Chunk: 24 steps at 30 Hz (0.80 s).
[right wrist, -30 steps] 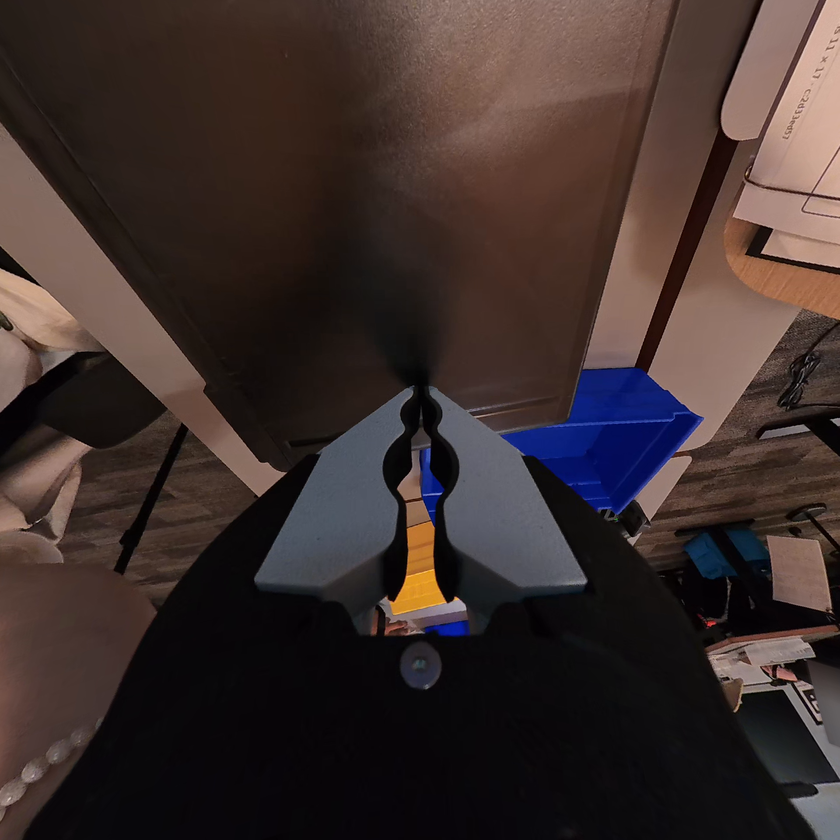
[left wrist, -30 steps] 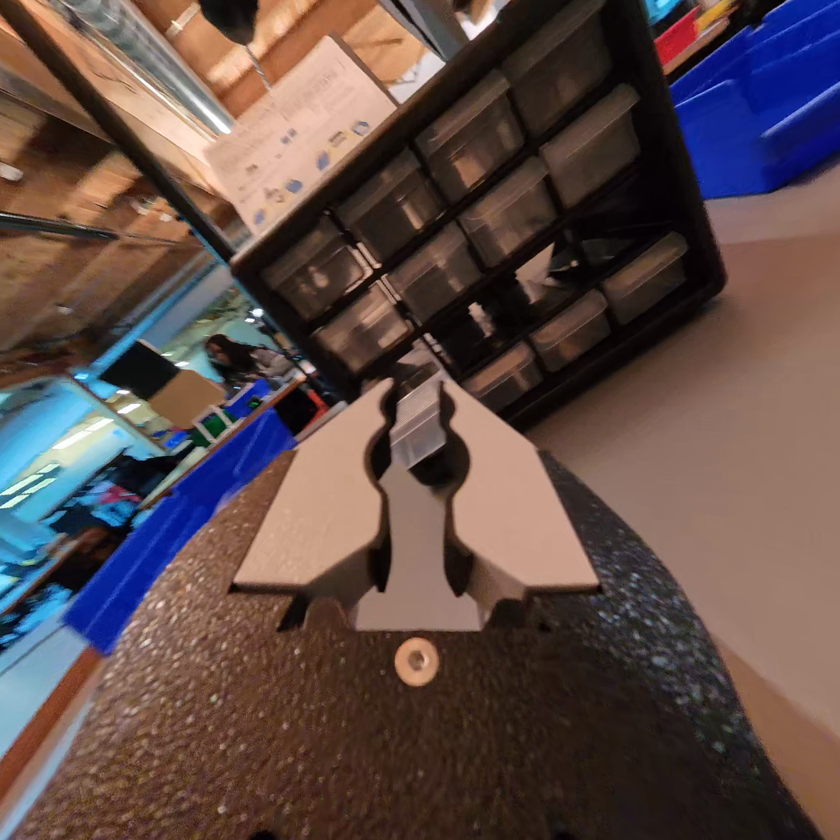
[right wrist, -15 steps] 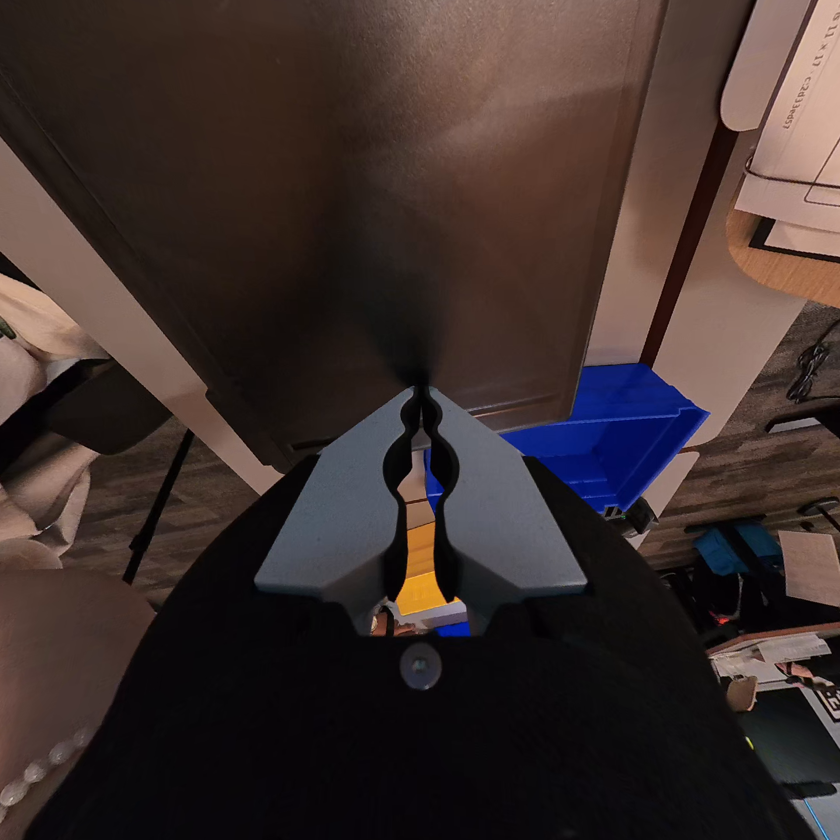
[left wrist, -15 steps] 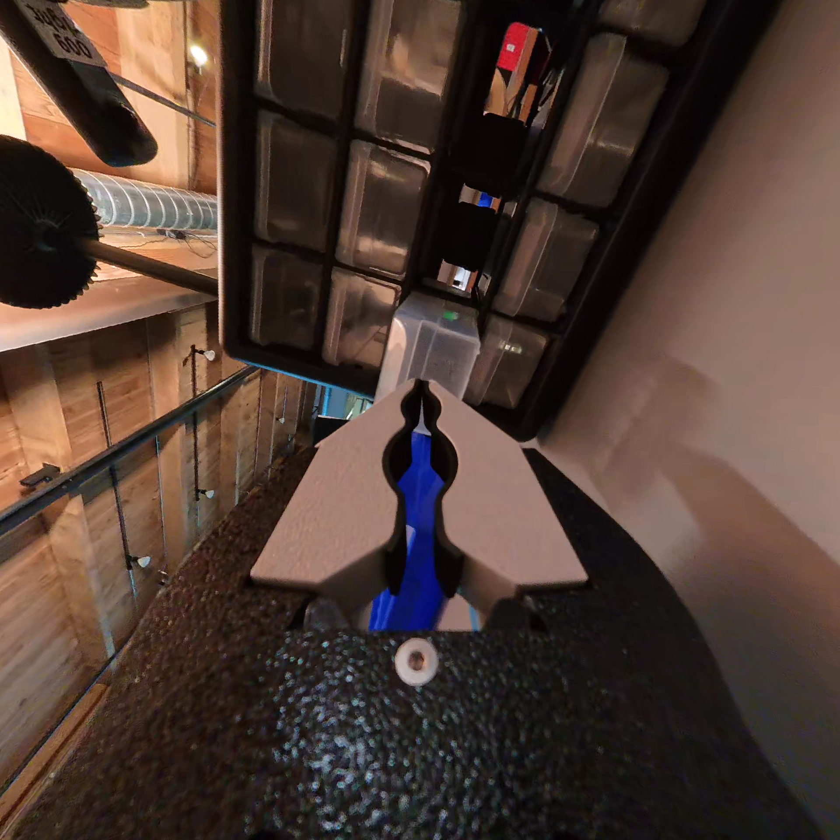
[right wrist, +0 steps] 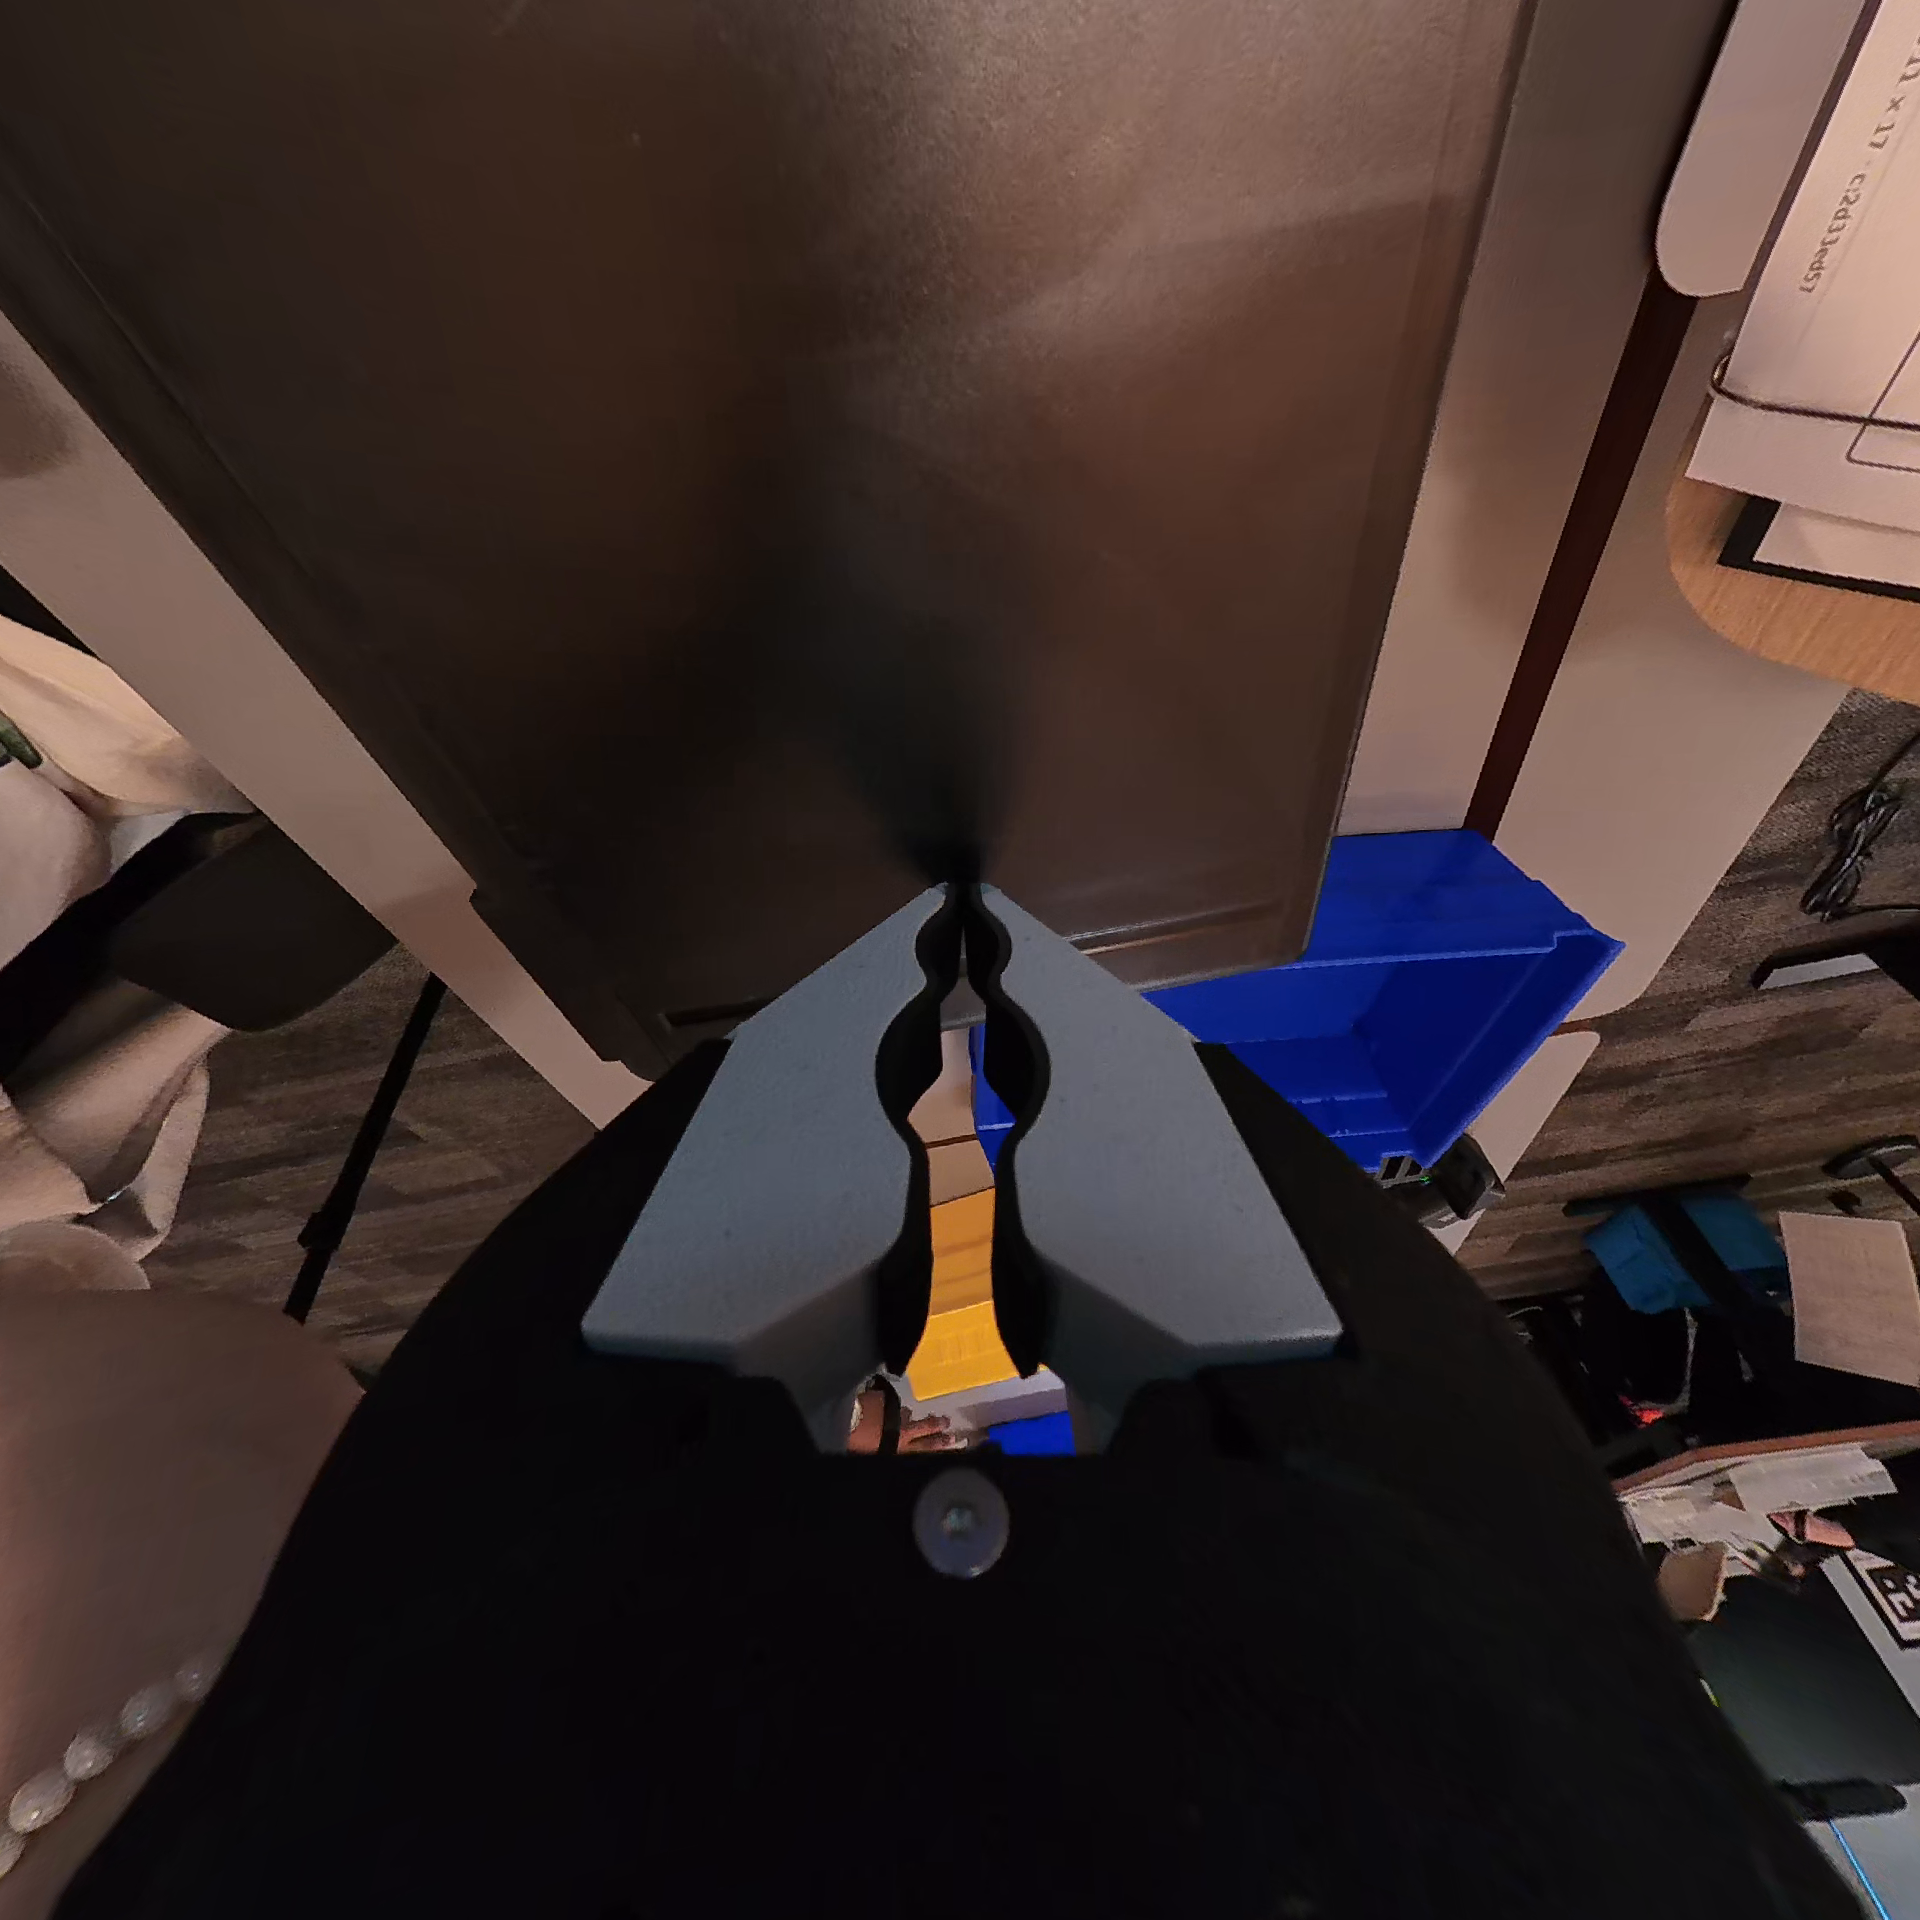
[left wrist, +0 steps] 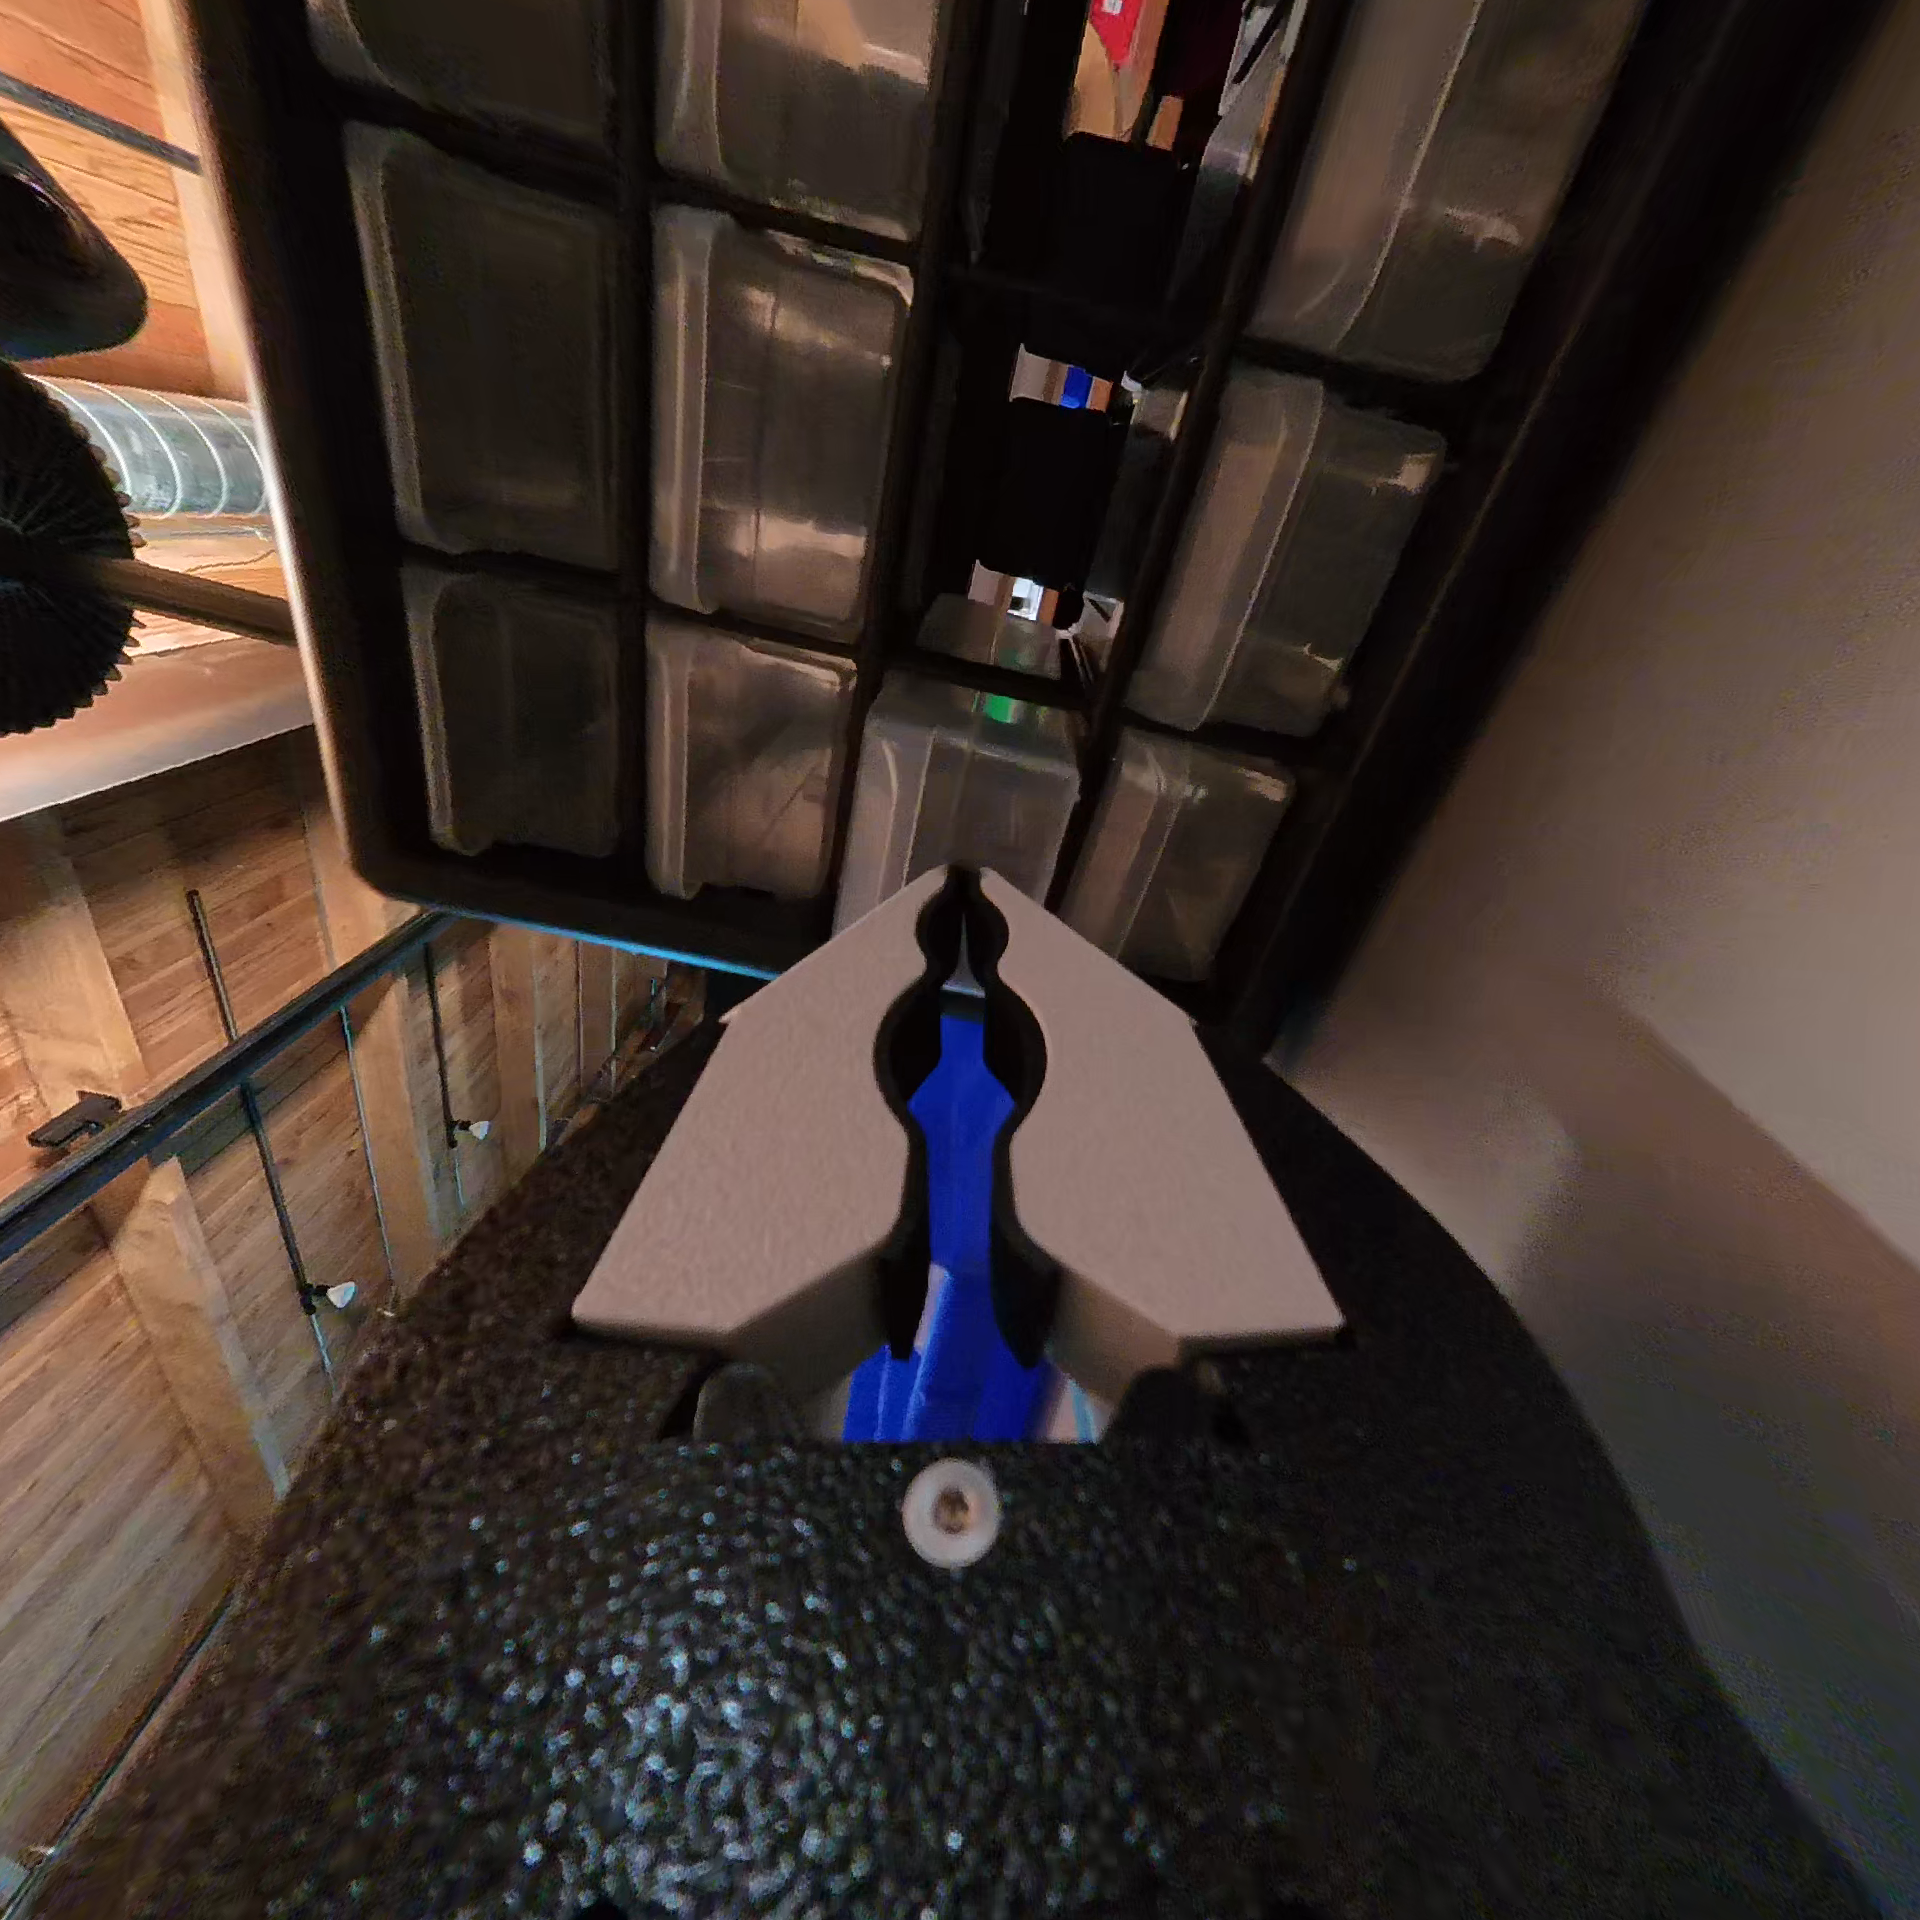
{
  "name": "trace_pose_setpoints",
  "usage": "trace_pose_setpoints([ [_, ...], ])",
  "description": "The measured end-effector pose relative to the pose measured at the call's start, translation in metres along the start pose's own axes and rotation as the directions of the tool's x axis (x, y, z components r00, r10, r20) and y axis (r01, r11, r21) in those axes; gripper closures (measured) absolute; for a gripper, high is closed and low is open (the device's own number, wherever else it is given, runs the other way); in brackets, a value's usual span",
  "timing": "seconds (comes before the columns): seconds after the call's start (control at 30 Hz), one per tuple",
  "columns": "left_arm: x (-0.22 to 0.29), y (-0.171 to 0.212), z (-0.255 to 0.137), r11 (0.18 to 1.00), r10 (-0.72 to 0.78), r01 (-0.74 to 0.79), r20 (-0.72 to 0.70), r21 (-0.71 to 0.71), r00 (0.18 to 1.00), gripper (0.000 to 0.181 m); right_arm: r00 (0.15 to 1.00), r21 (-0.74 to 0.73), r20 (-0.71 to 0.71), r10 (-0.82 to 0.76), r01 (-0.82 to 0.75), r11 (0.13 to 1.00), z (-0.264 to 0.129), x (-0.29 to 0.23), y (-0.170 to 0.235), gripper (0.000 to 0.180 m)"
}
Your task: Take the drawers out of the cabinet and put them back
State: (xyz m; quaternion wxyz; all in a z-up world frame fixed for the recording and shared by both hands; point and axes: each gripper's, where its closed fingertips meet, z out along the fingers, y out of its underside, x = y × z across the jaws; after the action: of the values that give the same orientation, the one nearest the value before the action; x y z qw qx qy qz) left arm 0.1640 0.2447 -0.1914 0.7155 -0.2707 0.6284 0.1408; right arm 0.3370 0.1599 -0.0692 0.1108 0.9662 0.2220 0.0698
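Note:
The black cabinet (left wrist: 582, 883) fills the left wrist view, turned on its side in the frame, with several clear plastic drawers in its slots. My left gripper (left wrist: 961, 883) is shut on the front tab of one clear drawer (left wrist: 956, 790), which sits partly inside its slot at the cabinet's edge. Two slots (left wrist: 1049, 499) beyond it are open and dark. In the right wrist view my right gripper (right wrist: 961, 894) is shut and empty, its tips touching the cabinet's flat dark outer panel (right wrist: 831, 416).
The beige tabletop (left wrist: 1662, 831) lies to the right of the cabinet. A blue bin (right wrist: 1403, 1018) and a yellow bin (right wrist: 956, 1309) sit beyond the panel. Paper sheets (right wrist: 1818, 208) are at top right. A person's sleeve (right wrist: 125, 1455) is at lower left.
My left gripper has rolled and moved in to the cabinet with the clear drawer, which now sits partly in a slot. My right gripper has stayed against the panel.

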Motion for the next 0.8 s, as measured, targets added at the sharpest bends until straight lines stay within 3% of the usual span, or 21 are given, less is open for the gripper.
trace_pose_setpoints([
  [0.37, 0.003, -0.002, 0.024, 1.000, -0.005, 0.004, -0.034, -0.004, 0.999, 0.181, 1.000, -0.011, -0.012, -0.006, 0.006, 1.000, 0.000, 0.000, 0.000, 0.180],
  [0.8, 0.010, -0.004, 0.011, 0.996, -0.081, 0.085, -0.087, 0.039, 0.993, 0.181, 1.000, -0.027, -0.020, -0.013, 0.012, 1.000, 0.000, 0.000, 0.000, 0.180],
])
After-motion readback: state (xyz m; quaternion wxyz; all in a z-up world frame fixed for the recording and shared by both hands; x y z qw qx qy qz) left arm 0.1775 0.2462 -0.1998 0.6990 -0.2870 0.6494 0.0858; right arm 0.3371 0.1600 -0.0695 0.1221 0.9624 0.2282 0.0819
